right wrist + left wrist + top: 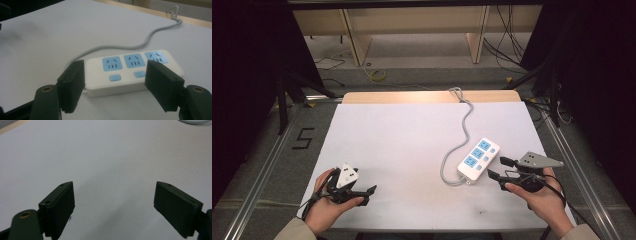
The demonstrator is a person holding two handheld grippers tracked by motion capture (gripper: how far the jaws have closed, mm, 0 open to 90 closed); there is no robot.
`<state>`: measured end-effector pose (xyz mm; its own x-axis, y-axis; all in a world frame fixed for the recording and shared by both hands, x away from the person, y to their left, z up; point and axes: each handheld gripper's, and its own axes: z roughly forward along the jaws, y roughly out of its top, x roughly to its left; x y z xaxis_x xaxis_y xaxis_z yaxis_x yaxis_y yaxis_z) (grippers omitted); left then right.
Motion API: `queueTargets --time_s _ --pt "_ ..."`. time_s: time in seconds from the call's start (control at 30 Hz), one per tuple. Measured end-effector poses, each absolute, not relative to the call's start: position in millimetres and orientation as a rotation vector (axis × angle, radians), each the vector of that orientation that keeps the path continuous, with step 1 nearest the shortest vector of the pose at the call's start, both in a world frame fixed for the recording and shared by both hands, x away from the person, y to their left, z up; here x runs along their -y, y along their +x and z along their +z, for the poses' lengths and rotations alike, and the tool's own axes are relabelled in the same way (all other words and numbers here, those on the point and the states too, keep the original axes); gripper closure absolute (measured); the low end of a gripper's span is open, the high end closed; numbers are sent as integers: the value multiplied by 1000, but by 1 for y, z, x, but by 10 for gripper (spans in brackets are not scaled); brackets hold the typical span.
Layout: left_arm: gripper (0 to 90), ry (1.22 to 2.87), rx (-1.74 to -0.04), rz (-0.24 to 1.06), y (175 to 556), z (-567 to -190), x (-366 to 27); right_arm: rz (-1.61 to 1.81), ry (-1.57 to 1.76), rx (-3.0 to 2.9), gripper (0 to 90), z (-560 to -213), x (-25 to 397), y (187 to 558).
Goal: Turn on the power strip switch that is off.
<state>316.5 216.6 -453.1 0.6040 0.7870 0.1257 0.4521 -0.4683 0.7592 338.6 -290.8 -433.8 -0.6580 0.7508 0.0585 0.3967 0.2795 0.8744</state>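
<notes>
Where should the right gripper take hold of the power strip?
Probably across the narrow width of the power strip, near the cable end, coming from the right gripper side. It lies flat, its long sides are straight and parallel, and the open jaws already straddle it.

My left hand [326, 200] grips the left gripper [364, 195] low at my near left, its jaws spread wide and pointing toward my right. My right hand [539, 197] holds the right gripper [498, 172] at my near right, jaws parted and aimed to my left, the grey plate on top. Both forearms come in from below, well apart.
</notes>
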Motion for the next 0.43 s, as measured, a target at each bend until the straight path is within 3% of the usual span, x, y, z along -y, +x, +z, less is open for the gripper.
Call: queueTargets --time_s 0.43 --pt "167 2136 -965 614 317 -453 -214 1336 1049 -2167 310 -434 289 338"
